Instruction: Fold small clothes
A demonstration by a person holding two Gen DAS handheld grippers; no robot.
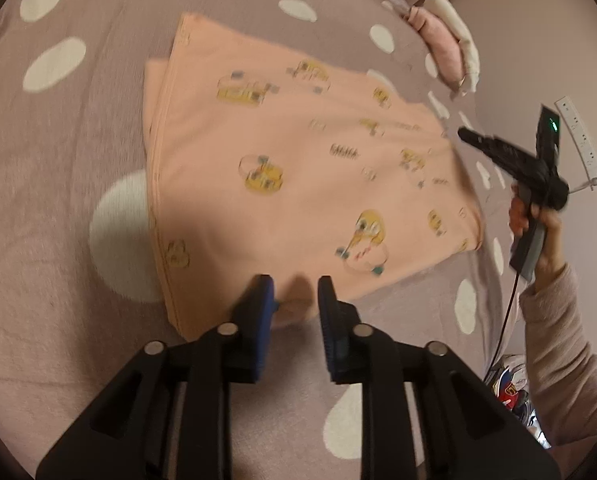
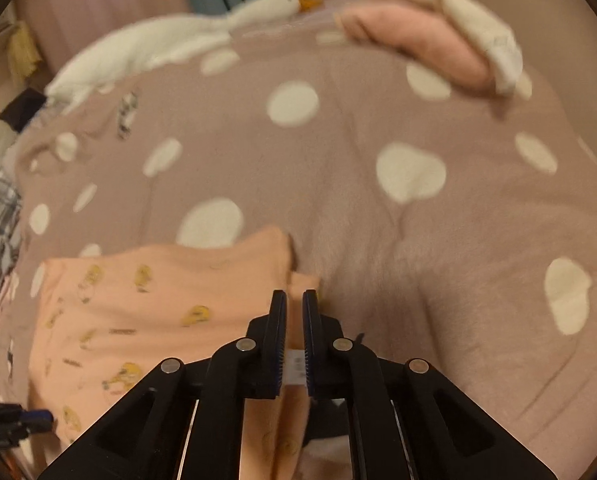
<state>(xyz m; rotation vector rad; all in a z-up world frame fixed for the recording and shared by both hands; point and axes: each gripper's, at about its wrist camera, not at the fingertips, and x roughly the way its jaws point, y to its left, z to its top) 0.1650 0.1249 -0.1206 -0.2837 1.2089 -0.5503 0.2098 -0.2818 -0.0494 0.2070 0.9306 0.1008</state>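
The peach garment [image 1: 298,168] lies part-folded on the spotted bedspread [image 1: 58,200] (print side up). The right gripper [image 2: 294,300] pinches its corner, jaws nearly closed; the left gripper [image 1: 296,284] straddles the near edge, narrowly parted. Next, probably, carry that corner across.

Peach cartoon-print garment [image 1: 298,168] lies folded flat on the spotted blanket [image 1: 58,200].

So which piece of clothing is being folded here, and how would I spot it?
Look at the mauve bedspread with big white spots. Lying flat on it is a peach garment printed with small yellow cartoon figures. The folded pink and cream clothes near the bedspread's far edge are plain, so the print sets it apart.
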